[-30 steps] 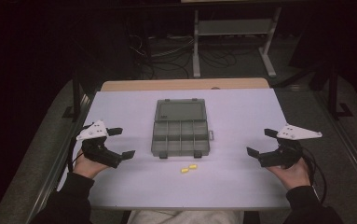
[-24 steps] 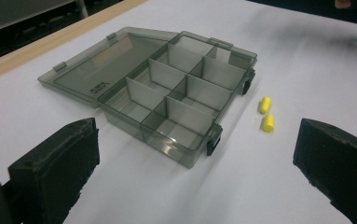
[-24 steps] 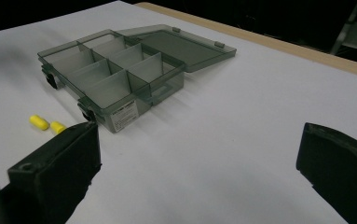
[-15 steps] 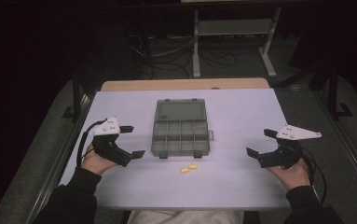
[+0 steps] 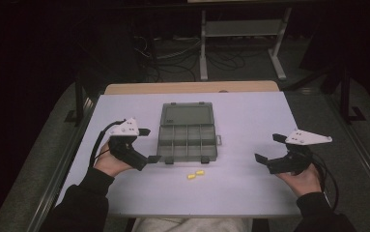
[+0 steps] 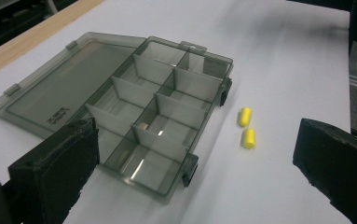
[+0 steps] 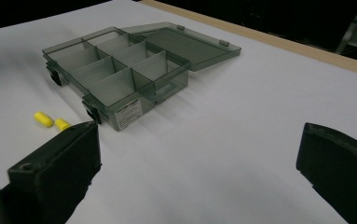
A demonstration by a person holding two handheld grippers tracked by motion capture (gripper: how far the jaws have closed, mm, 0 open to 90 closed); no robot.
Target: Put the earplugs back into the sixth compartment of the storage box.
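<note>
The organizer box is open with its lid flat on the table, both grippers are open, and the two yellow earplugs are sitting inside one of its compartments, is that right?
Not quite. The two yellow earplugs lie on the table beside the organizer box, not in a compartment; the left gripper view shows this. The rest holds: the lid lies flat, and the left gripper and right gripper are open.
</note>
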